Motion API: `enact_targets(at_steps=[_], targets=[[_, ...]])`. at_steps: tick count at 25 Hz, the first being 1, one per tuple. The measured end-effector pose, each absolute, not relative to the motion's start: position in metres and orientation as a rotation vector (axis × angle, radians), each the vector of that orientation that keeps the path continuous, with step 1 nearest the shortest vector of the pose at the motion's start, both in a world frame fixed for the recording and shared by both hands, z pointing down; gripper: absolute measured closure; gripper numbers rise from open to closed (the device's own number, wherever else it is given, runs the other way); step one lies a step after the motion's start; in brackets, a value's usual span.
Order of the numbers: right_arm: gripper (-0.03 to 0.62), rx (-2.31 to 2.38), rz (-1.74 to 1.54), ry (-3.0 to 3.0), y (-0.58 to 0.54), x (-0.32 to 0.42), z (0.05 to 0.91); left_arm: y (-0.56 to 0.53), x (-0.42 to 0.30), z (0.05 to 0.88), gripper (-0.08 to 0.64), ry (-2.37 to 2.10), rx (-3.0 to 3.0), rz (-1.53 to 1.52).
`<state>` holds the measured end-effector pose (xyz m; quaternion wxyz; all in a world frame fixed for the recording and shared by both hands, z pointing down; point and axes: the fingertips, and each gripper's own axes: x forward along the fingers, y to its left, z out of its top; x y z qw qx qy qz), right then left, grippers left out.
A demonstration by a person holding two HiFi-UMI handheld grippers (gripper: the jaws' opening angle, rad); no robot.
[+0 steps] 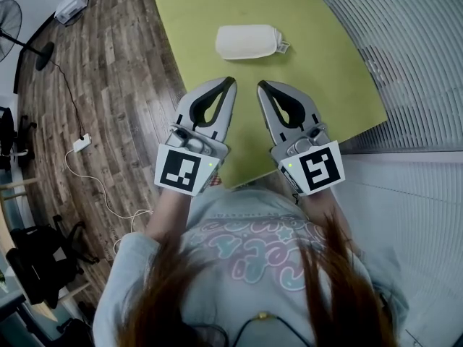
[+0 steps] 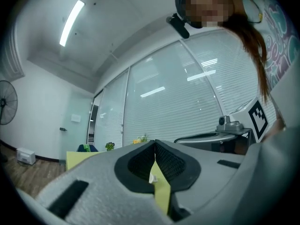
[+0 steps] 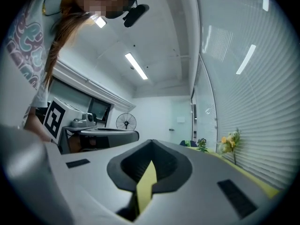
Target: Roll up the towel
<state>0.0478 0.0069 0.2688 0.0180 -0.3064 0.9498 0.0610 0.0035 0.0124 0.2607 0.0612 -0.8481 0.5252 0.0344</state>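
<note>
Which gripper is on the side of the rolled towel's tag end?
The right gripper: the towel's tag juts rightward; the left gripper faces the plain end.

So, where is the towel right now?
In the head view the towel lies on the green table, beyond the left gripper and right gripper, touching neither.
</note>
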Motion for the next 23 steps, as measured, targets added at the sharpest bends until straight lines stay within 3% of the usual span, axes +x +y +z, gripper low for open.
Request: enact_targets(at_steps=[23], targets=[[0.589, -0.953, 0.217, 2.952, 0.01, 0.04, 0.256, 0.017, -0.006, 0.246, 0.546, 1.556, -2.587, 0.164]])
